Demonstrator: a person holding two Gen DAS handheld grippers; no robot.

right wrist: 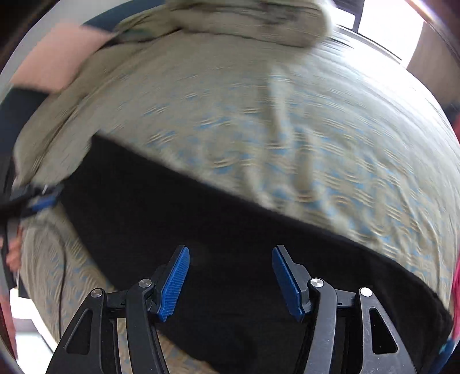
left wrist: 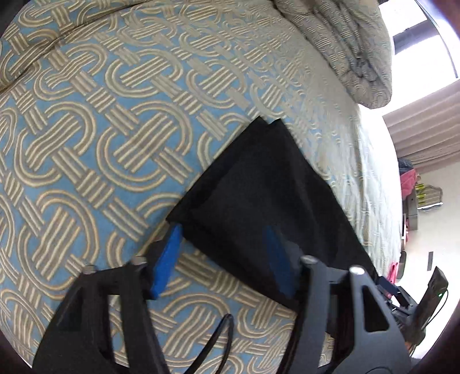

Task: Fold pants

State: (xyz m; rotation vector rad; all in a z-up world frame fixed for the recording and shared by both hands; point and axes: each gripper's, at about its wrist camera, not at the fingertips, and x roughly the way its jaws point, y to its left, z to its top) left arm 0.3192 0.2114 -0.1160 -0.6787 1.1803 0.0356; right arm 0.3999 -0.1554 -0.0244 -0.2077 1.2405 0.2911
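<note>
Black pants [left wrist: 258, 190] lie flat on a bed with a blue and beige patterned cover [left wrist: 95, 138]. In the left wrist view my left gripper [left wrist: 222, 233] is open, its blue pads astride a near corner of the pants, low over the fabric. In the right wrist view the pants [right wrist: 178, 207] stretch as a long black band across the bed. My right gripper [right wrist: 230, 253] is open above the band, holding nothing. The left gripper [right wrist: 40, 198] shows at the band's far left end. The right view is blurred by motion.
A rumpled beige blanket [left wrist: 345, 43] is bunched at the head of the bed, also in the right wrist view [right wrist: 244, 20]. A pink pillow [right wrist: 57, 57] lies at the far left. The bed edge, a curtain [left wrist: 425, 126] and room clutter are at right.
</note>
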